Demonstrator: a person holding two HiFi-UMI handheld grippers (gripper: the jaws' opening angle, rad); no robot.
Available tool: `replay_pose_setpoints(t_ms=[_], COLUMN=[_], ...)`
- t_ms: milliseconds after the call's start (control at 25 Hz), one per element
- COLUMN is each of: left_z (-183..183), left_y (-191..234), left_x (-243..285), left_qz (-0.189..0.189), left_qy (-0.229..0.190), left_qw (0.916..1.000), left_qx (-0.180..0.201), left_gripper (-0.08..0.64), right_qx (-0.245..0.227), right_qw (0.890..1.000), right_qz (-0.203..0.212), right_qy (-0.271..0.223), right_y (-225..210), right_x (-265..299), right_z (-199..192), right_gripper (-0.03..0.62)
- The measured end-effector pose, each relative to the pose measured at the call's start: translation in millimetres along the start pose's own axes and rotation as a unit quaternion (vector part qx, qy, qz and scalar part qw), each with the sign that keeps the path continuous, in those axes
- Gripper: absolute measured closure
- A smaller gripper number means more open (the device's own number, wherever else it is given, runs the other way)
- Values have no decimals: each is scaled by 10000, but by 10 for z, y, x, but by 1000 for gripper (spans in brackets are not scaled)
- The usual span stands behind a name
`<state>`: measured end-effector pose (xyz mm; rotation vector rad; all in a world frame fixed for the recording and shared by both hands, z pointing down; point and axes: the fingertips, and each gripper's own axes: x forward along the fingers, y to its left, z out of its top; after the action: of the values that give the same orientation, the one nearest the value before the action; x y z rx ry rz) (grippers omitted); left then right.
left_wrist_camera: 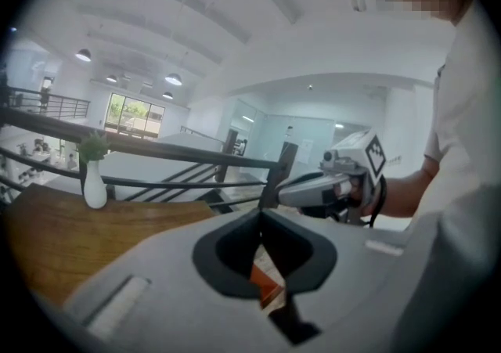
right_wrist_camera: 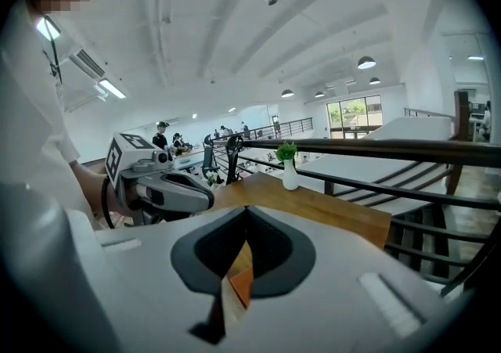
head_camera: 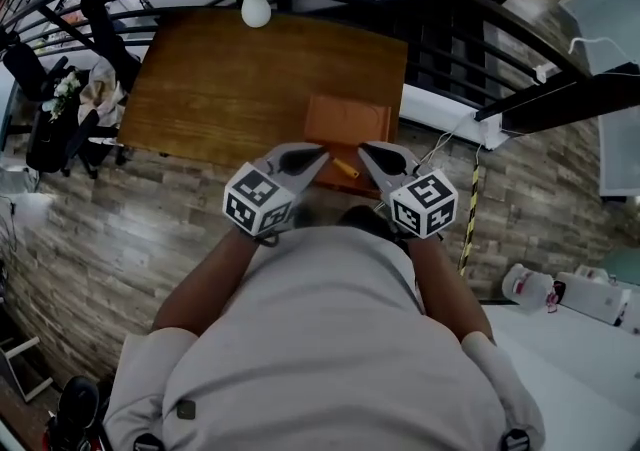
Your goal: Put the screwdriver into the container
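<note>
Left gripper (left_wrist_camera: 261,218): jaws together, tips meeting, nothing between them. Through the gap under the tips only a sliver of orange shows, part of the container far below.

Right gripper (right_wrist_camera: 246,214): same, jaws closed to a point and empty (a bit of wood and orange shows beneath).

Screwdriver (head_camera: 345,168): yellow handle, lying free of both grippers. In the head view it shows between the two tips, inside the outline of the container (head_camera: 345,119) and close to its near wall. I cannot tell whether it rests on the floor of the container or leans on the rim.

Container: orange, shallow, at the near edge of the counter (head_camera: 220,89), toward the near right corner. A white vase (head_camera: 256,10) with a green sprig stands at the far edge, well apart.

Task state, as I judge it: the drop looks done or all but done. Neither gripper carries anything, and the screwdriver sits within the container's bounds. All that may be left is to confirm it has settled inside.

Pose: both grippers are held high over the counter's near edge, close to the person's chest. Their tips angle inward toward each other and a little downward. The forearms are bent and the elbows out, left forearm (head_camera: 200,289) and right forearm (head_camera: 440,279) roughly mirrored.
</note>
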<state>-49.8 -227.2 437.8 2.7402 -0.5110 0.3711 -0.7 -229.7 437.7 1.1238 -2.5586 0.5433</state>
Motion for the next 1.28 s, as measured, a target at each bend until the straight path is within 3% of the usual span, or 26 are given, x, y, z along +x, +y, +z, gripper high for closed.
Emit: replay_pose_setpoints(t_ms=[240, 400, 840, 1280], left_z=[220, 187, -153, -610], left_y=[-281, -414, -1324, -2360], left_x=[-56, 44, 455, 559], left_qz=[92, 286, 612, 980], left_qy=[-198, -249, -273, -317], left_qw=[9996, 9993, 9977, 9946], left_qx=[167, 21, -67, -143], left_gripper=[557, 557, 557, 557], right_qx=[28, 68, -96, -198], right_qw=[10000, 9998, 9971, 9933], right_qz=[42, 211, 759, 1137], right_qy=[-55, -3, -16, -108], right_y=[-119, -175, -147, 185], right_x=[-363, -594, -1434, -2358], right_z=[-43, -198, -684, -1259], right_gripper=[584, 584, 584, 584])
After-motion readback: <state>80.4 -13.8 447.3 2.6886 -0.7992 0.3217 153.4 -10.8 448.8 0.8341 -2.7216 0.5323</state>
